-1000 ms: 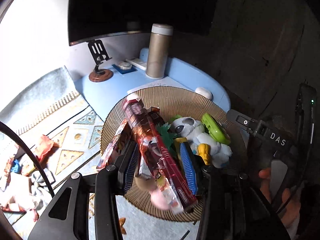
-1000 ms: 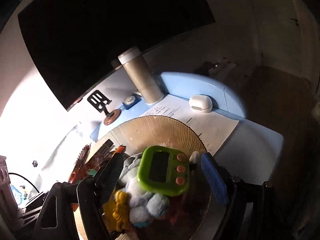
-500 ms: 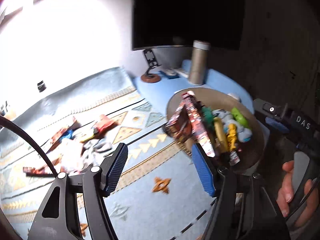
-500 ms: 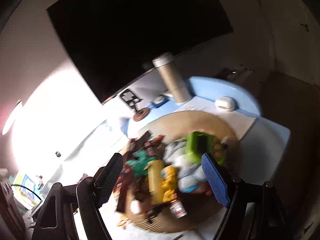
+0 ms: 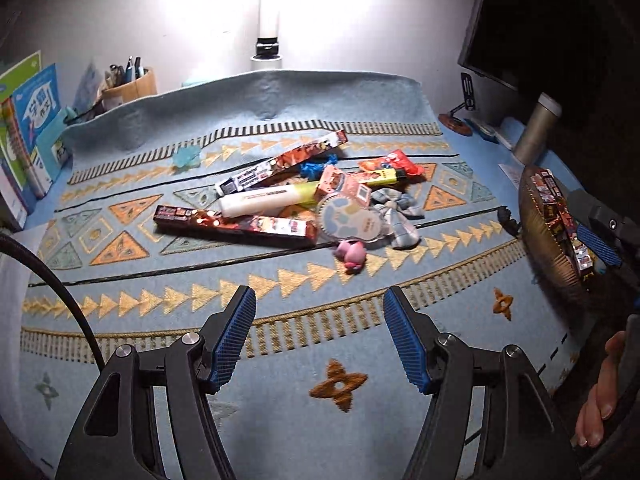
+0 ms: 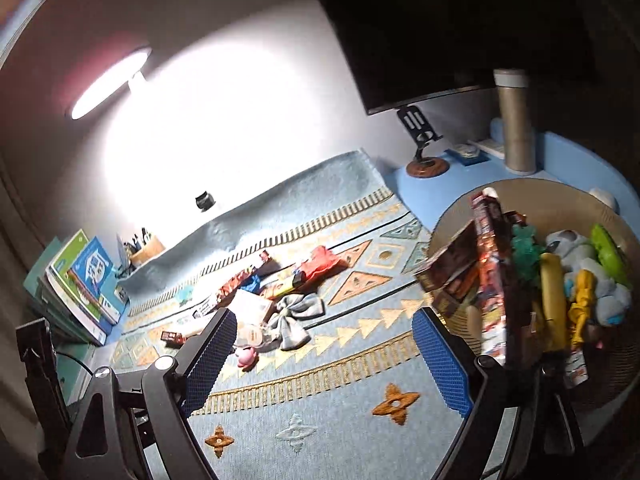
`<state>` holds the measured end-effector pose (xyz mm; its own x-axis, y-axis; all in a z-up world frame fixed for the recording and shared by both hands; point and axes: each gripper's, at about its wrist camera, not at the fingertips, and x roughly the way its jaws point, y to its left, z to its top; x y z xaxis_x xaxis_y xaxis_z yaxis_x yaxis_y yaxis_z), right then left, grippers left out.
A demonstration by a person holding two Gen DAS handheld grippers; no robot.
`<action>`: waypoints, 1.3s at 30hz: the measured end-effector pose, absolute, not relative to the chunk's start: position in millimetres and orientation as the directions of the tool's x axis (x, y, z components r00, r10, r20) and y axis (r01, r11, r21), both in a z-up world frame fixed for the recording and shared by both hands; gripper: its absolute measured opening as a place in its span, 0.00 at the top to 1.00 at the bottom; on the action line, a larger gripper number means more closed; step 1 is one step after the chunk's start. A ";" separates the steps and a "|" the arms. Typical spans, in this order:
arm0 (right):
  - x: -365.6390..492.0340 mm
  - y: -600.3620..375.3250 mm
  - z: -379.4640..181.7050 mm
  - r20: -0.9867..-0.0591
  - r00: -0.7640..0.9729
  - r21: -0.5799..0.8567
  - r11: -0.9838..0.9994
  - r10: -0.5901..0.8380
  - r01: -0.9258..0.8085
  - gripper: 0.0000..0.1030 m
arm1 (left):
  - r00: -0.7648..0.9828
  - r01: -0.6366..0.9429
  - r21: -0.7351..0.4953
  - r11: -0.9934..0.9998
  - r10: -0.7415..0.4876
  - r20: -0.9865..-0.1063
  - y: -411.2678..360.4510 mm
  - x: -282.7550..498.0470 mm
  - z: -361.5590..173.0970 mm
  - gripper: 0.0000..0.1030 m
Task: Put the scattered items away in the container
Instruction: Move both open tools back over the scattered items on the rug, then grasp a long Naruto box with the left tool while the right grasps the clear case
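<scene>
A pile of scattered items lies on the patterned blue rug: long red snack boxes, a white-and-yellow tube, a round blue-and-white tag, a grey bow and a small pink toy. The round woven basket at the right holds snack boxes, a plush, a green timer and yellow toys. My left gripper is open and empty above the rug, short of the pile. My right gripper is open and empty, left of the basket.
Books and a pen holder stand at the far left. A monitor, a phone stand and a tall flask stand at the back right. A lamp shines on the wall.
Both grippers have swung left, away from the basket, toward the pile on the rug. The basket now sits at the right edge of both views.
</scene>
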<state>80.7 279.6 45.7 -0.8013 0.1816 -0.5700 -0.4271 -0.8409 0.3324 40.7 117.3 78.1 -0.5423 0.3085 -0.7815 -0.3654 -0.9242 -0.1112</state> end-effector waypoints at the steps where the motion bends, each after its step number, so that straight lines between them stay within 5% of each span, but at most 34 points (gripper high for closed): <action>1: 73.3 273.7 39.7 -0.585 -0.791 0.314 -0.850 0.177 -0.423 0.14 | -0.537 -0.344 -0.121 -0.931 0.301 -0.788 105.8 34.8 72.1 0.38; 7: 35.2 256.1 -10.6 -0.691 -0.702 0.207 -0.881 0.176 -0.425 0.14 | -0.489 -0.143 -0.192 -0.971 0.238 -0.839 27.8 -15.1 28.8 0.38; 12: 15.1 250.0 -34.7 -0.719 -0.686 0.223 -0.896 0.116 -0.385 0.14 | -0.505 -0.126 -0.252 -0.959 0.281 -0.816 1.0 -53.8 25.0 0.38; 19: 2.3 249.0 -54.2 -0.751 -0.651 0.205 -0.899 0.109 -0.387 0.14 | -0.535 -0.261 -0.244 -0.934 0.351 -0.769 10.2 -122.2 36.4 0.38; 24: 1.1 258.5 -56.3 -0.751 -0.655 0.250 -0.881 0.086 -0.403 0.14 | -0.359 -0.386 -0.352 -0.853 0.490 -0.794 29.8 -146.6 22.5 0.38; 30: 3.3 259.0 -54.8 -0.737 -0.671 0.281 -0.871 0.074 -0.404 0.14 | -0.198 -0.509 -0.360 -0.782 0.513 -0.835 30.0 -111.7 26.1 0.38; 36: 4.2 258.9 -54.5 -0.734 -0.675 0.288 -0.868 0.072 -0.405 0.14 | -0.098 -0.681 -0.278 -0.678 0.461 -0.882 59.1 -47.6 29.9 0.38; 39: 5.0 260.1 -55.0 -0.733 -0.677 0.294 -0.866 0.067 -0.404 0.13 | -0.181 -0.706 -0.170 -0.688 0.407 -0.895 79.4 -36.2 28.4 0.38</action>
<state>5.0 260.1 -55.0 -0.6772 0.0672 -0.7327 -0.4042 -0.8660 0.2942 -36.2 79.4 28.4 -0.1810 0.4072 -0.8952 -0.7060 -0.6875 -0.1700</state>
